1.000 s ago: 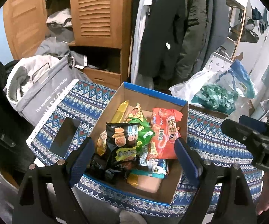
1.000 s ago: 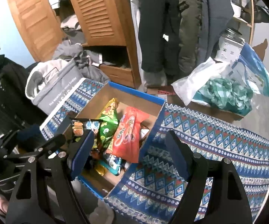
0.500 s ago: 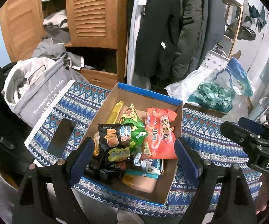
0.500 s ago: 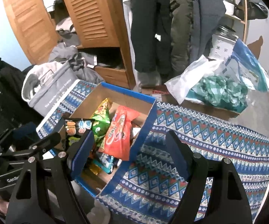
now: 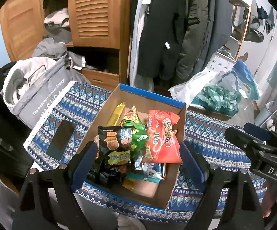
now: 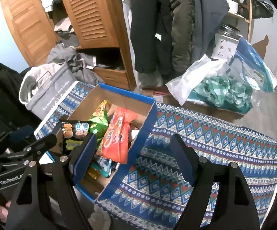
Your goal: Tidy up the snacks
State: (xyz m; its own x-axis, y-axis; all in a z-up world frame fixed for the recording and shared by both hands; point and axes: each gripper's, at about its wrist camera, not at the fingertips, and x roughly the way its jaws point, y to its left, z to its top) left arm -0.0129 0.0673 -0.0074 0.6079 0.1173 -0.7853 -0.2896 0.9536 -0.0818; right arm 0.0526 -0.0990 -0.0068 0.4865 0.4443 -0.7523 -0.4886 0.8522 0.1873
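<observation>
A cardboard box (image 5: 153,103) with a blue rim is sitting on a table under a blue patterned cloth (image 6: 215,140), crammed with snack packets, as two hand-held grippers are hovering above it. The left gripper (image 5: 138,157) is standing with its jaws spread wide on either side of the box's contents, nothing pressed between its blue pads. The right gripper (image 6: 132,153) is likewise gaping wide and empty, its left finger hanging over the box and its right over the bare cloth beside it. Inside the box, a black snack bag (image 5: 116,143) is leaning upright at the near left, a green snack bag (image 5: 136,132) is lying just beside it, and an orange-red snack bag (image 5: 163,136) is resting against the right wall; a gold packet (image 5: 117,115) is propped along the left wall, with smaller wrappers jumbled underneath. A dark phone (image 5: 61,140) is lying on the cloth left of the box. Behind, coats (image 5: 169,28) are hanging beside a louvred wooden wardrobe (image 5: 94,13), a grey laundry bag (image 5: 40,95) is bulging with clothes, and a plastic bag (image 6: 219,88) of green material is sitting at the right.
</observation>
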